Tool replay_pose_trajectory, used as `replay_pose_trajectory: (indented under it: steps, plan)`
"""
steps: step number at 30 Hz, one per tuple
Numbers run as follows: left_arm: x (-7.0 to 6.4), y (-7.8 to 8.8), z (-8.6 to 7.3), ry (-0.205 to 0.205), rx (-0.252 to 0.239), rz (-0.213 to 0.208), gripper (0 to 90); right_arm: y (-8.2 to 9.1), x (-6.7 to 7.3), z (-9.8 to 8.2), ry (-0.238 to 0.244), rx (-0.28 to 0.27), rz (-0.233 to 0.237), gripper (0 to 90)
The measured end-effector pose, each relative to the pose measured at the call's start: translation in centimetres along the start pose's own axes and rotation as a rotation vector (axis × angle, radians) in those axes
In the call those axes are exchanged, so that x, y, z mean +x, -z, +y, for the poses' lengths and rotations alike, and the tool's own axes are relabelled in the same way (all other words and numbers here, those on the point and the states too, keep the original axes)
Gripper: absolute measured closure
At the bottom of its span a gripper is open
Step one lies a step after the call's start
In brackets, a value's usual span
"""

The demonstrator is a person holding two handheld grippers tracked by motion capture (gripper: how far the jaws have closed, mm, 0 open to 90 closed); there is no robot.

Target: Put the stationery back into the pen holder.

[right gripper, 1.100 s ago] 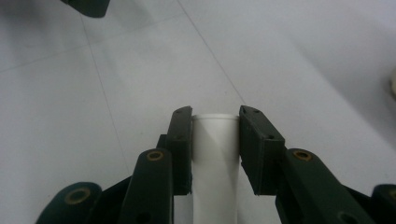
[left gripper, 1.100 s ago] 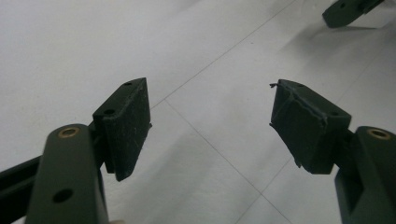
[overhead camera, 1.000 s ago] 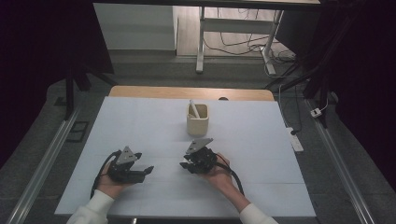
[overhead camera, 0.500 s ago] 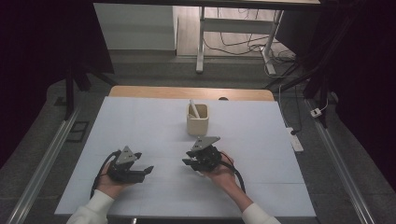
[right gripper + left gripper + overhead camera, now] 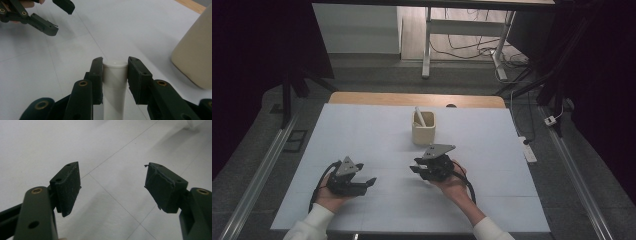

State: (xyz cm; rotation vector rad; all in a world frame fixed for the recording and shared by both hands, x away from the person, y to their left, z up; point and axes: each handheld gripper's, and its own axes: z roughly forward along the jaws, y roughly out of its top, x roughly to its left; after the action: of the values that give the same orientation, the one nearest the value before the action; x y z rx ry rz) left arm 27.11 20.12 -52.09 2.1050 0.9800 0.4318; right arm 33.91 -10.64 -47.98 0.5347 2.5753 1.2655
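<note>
A beige cup [image 5: 423,131] stands on the white table sheet [image 5: 362,130] with a white stick [image 5: 419,116] leaning inside it. In front of the cup, my right gripper [image 5: 414,169] points left. In the right gripper view, that gripper [image 5: 115,66] is shut on a white cylindrical piece [image 5: 114,77] that runs lengthwise between the jaws, with the cup [image 5: 195,55] close on the right. My left gripper [image 5: 368,182] lies at the front left, aimed right. Its jaws [image 5: 112,185] are wide open with only bare sheet between them. It appears again [image 5: 62,20] in the right gripper view.
A strip of wooden tabletop [image 5: 412,99] shows past the sheet's far edge. Metal rails [image 5: 257,175] run along both sides of the table. Behind the table stand a desk frame [image 5: 427,45] and floor cables [image 5: 472,47].
My right gripper has drifted slightly to the right while staying shut on the white piece. The left gripper has barely moved.
</note>
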Motion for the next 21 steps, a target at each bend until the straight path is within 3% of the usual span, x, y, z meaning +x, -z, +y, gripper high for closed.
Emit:
replay_pose_trajectory:
  steps: [15, 21]
  plan:
    - [0.0, 0.0, 0.0, 0.001, 0.001, 0.000, 28.1, 2.2, -1.2, 0.4, -0.031, -0.087, -0.034, 65.9]
    - [0.0, 0.0, 0.0, 0.001, 0.001, 0.002, 28.1, 3.1, -1.6, 0.6, -0.036, -0.135, -0.072, 65.9]
